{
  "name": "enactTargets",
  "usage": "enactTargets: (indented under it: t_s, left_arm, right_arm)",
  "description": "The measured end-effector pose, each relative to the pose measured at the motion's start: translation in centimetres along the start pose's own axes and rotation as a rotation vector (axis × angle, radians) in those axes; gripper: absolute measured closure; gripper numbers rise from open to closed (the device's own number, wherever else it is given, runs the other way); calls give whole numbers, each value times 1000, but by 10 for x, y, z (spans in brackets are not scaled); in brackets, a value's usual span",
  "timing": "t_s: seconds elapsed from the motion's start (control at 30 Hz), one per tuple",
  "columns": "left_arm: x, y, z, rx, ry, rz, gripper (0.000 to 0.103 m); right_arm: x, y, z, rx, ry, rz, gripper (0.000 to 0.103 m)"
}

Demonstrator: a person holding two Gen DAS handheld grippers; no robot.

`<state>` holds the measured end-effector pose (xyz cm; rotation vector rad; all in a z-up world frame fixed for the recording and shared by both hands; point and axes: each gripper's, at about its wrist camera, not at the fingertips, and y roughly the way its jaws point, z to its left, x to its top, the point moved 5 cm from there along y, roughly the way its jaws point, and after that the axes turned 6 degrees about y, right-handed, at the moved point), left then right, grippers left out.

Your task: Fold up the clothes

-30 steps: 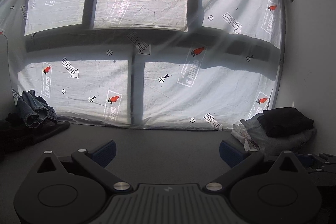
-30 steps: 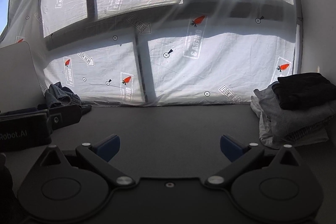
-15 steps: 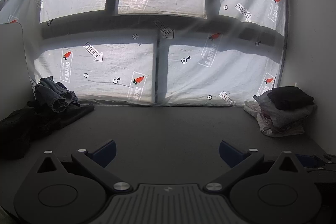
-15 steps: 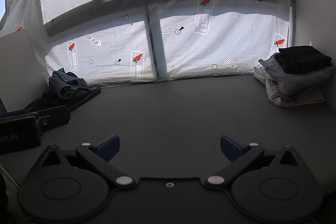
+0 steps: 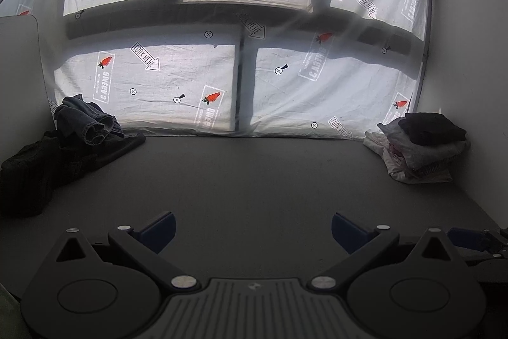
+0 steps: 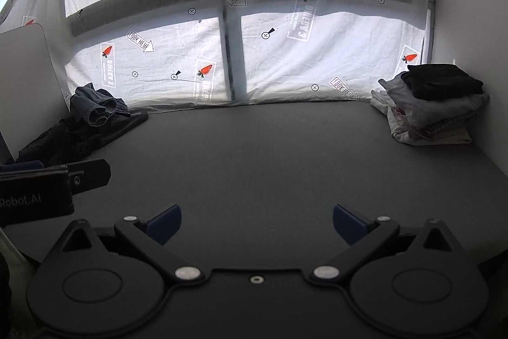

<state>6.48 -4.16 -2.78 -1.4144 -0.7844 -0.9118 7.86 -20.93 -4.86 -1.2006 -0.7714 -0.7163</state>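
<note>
A heap of unfolded dark clothes (image 5: 63, 148) (image 6: 82, 129) with crumpled blue jeans (image 5: 85, 121) (image 6: 95, 107) on top lies at the far left of the grey table. At the far right stands a stack of folded clothes (image 5: 419, 148) (image 6: 431, 107) with a black garment on top. My left gripper (image 5: 252, 227) hovers open above the near middle of the table, holding nothing. My right gripper (image 6: 257, 223) is open and empty too. In the right wrist view the left gripper's body (image 6: 47, 189) shows at the left edge.
The grey table top (image 5: 254, 173) stretches between the two piles. A window covered with printed white sheeting (image 5: 222, 69) runs along the far edge. A white wall (image 5: 470, 53) closes the right side, and a white panel (image 5: 19, 69) stands at the left.
Both grippers have pulled back from the window toward the near edge, so more table shows and both piles look farther off. Both stayed open and empty.
</note>
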Motion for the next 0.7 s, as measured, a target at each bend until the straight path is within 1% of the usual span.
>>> enactTargets:
  t_s: [0.33,0.7]
  left_arm:
    - [-7,-6,8,9,12,13,0]
    - [-6,-9,11,5,5,8,0]
  right_arm:
    - [-8,-4,9,-9,-15,-3,0]
    - [-6,-8,15,-9,-33,-21,0]
